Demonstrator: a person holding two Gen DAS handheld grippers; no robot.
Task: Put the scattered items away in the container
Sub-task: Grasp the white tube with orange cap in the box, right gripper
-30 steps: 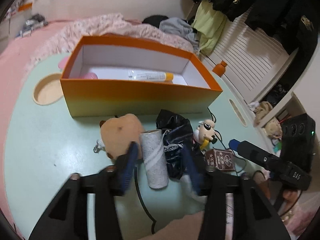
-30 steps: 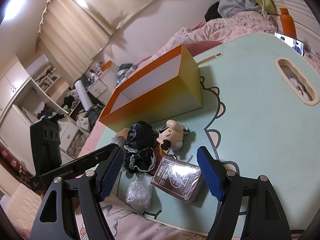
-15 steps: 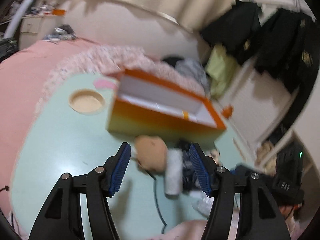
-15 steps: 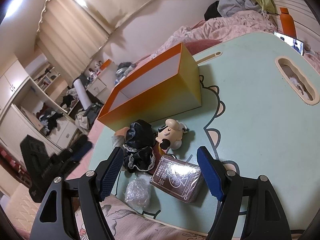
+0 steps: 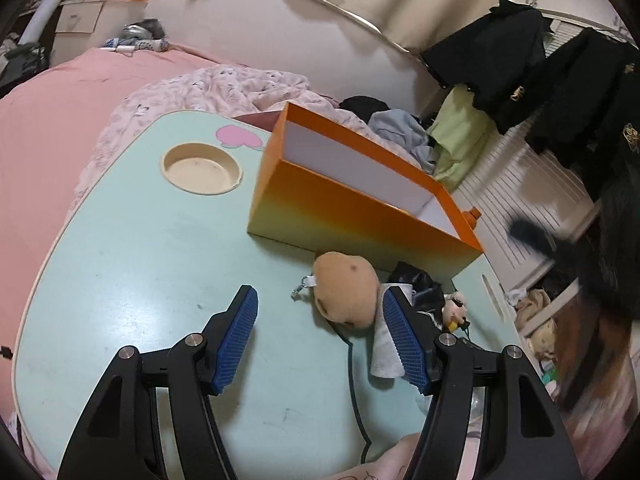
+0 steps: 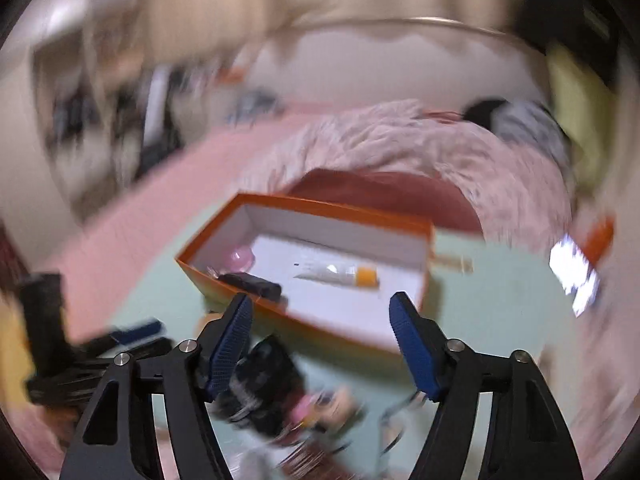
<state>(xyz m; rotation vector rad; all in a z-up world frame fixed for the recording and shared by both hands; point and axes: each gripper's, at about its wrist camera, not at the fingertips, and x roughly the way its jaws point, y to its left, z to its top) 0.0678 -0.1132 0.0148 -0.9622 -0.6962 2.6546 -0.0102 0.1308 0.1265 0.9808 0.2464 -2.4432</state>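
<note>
Plush toy (image 5: 346, 294) beside orange box (image 5: 360, 216)

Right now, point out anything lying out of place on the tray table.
Several items lie loose in front of the orange box, not inside it: a tan plush keychain, a grey roll and a crumpled black bag.

Glossy cardboard box (image 5: 352, 216), fuzzy plush toy (image 5: 346, 294) — smooth matt table (image 5: 132, 264)

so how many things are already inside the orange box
3 that show in the right wrist view: a white tube with an orange cap lying mid-floor of the orange box, a pink item at the far-left end, a black object against the near wall. Blur may hide more.
</note>
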